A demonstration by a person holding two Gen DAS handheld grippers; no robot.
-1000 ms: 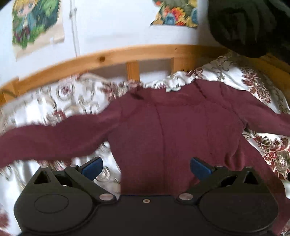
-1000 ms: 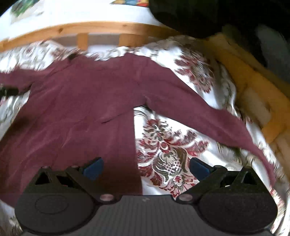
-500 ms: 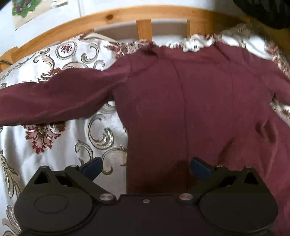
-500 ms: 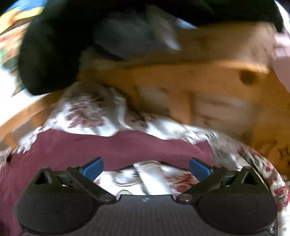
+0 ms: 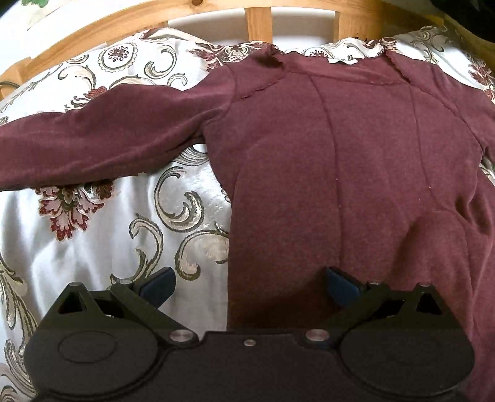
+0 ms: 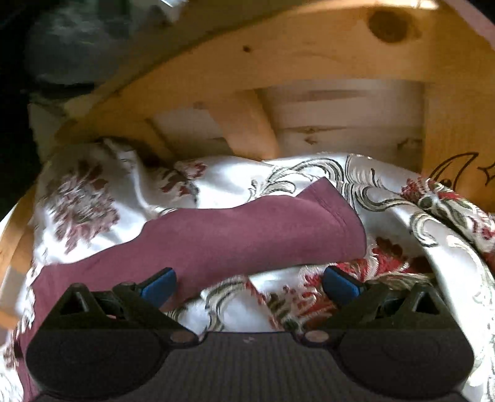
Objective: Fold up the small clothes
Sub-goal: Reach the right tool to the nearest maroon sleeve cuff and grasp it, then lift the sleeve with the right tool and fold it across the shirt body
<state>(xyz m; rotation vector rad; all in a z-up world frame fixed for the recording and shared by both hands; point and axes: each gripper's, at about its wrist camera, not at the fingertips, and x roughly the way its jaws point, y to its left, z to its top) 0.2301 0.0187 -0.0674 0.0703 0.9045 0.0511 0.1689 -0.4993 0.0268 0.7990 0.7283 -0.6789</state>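
A maroon long-sleeved top [image 5: 340,160] lies spread flat on a floral bedspread [image 5: 92,241], with its collar toward the headboard. Its left sleeve [image 5: 102,142] stretches out to the left. My left gripper [image 5: 249,283] is open and empty, low over the top's left side edge near the hem. In the right wrist view the end of the right sleeve [image 6: 263,235] lies on the bedspread [image 6: 402,216], its cuff pointing right. My right gripper [image 6: 249,283] is open and empty, just in front of that sleeve, with the left fingertip [image 6: 157,286] over its fabric.
A wooden slatted bed rail [image 5: 256,18] runs along the far side of the bed. A wooden bed end [image 6: 309,80] stands close behind the right sleeve. A dark bundle [image 6: 62,46] sits at the upper left of the right wrist view.
My left gripper has dropped closer to the top's left edge. My right gripper has swung right from over the top's body to the right sleeve's cuff end near the wooden frame. Both stayed open.
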